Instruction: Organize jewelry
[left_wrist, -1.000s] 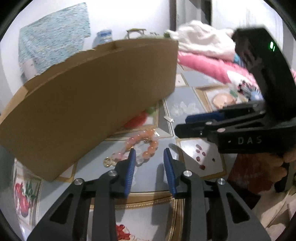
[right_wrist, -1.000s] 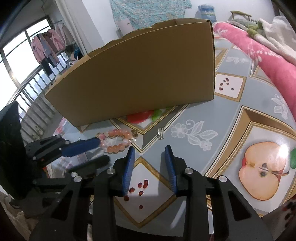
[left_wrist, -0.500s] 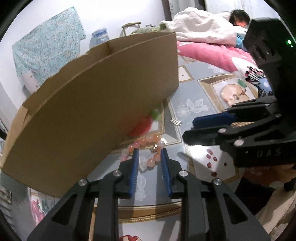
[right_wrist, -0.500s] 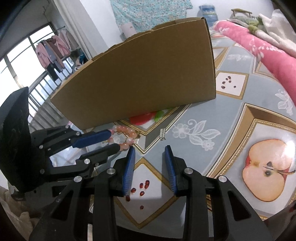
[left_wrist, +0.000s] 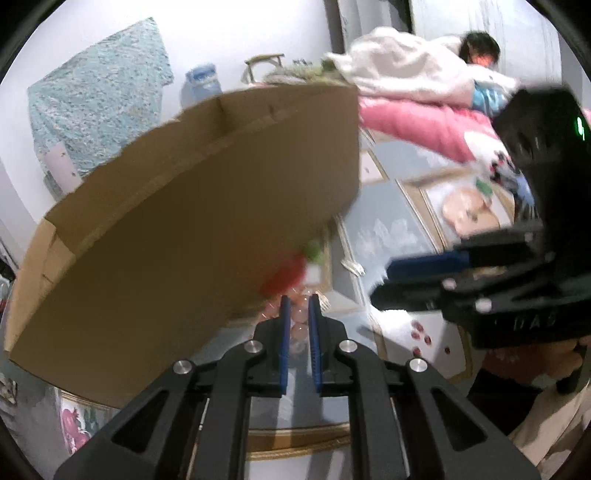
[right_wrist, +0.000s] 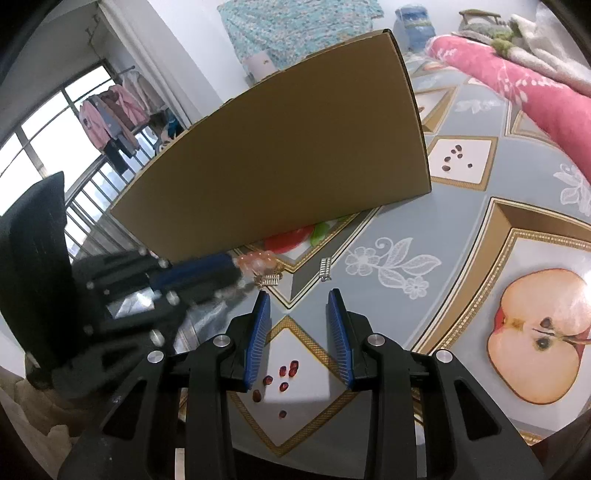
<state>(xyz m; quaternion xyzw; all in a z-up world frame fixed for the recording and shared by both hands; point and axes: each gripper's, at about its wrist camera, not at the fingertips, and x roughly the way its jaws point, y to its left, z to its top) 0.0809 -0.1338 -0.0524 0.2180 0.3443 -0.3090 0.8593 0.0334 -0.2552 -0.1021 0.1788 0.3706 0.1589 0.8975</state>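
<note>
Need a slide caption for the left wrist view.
Left claw closing on the pink bead bracelet beside the cardboard box.

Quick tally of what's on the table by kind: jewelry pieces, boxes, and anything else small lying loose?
Pink-and-orange beaded bracelet, between the closing left gripper jaws: 1
Small silver metal clasp piece, loose on the patterned table: 1
Brown cardboard box: 1
Total: 3
Right gripper is open, holding nothing.
</note>
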